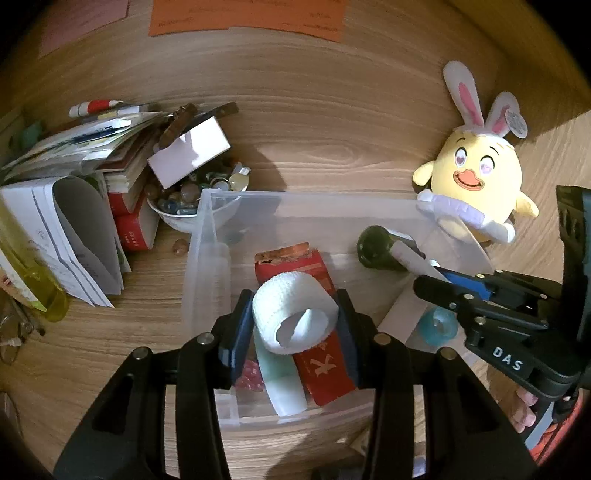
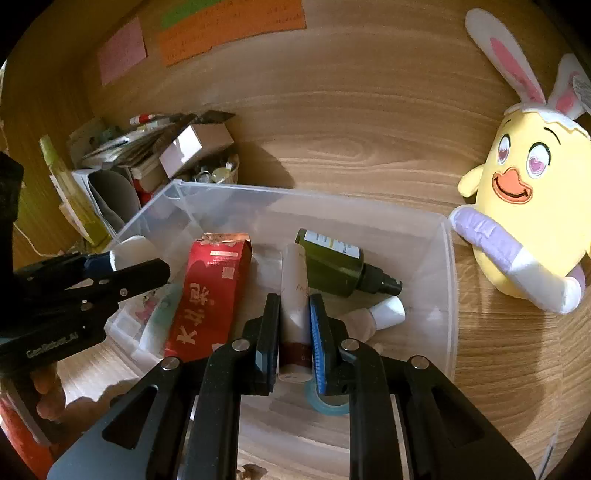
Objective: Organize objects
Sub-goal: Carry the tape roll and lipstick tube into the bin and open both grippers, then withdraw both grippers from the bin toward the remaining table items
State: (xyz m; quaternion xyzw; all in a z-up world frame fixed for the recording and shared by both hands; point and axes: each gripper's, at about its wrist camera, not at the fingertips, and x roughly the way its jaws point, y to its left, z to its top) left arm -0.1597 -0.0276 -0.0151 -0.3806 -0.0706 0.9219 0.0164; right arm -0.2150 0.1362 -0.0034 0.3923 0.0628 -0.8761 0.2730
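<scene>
A clear plastic bin [image 1: 236, 206] [image 2: 448, 280] sits on the wooden desk. My left gripper [image 1: 293, 326] is shut on a white bandage roll [image 1: 295, 314], held over the bin's left part; the roll also shows in the right wrist view [image 2: 133, 251]. My right gripper [image 2: 293, 334] is shut on a white tube [image 2: 293, 295], held over the bin's right part. That gripper and tube show in the left wrist view [image 1: 430, 271]. In the bin lie a red carton [image 2: 210, 291] [image 1: 325, 365], a dark green spray bottle [image 2: 340, 264] [image 1: 380, 251], a small white-capped bottle [image 2: 384, 312], a teal tape ring [image 2: 328, 404] and a pale green tube [image 1: 280, 384].
A yellow plush chick with bunny ears [image 1: 480, 184] [image 2: 532, 206] leans at the bin's right. To the left stand books and papers [image 1: 74, 192], a bowl of glass beads [image 1: 184, 199] with a white box [image 1: 188, 151] on it, and a yellow-green bottle [image 1: 26, 266]. Sticky notes [image 2: 229, 29] hang on the back wall.
</scene>
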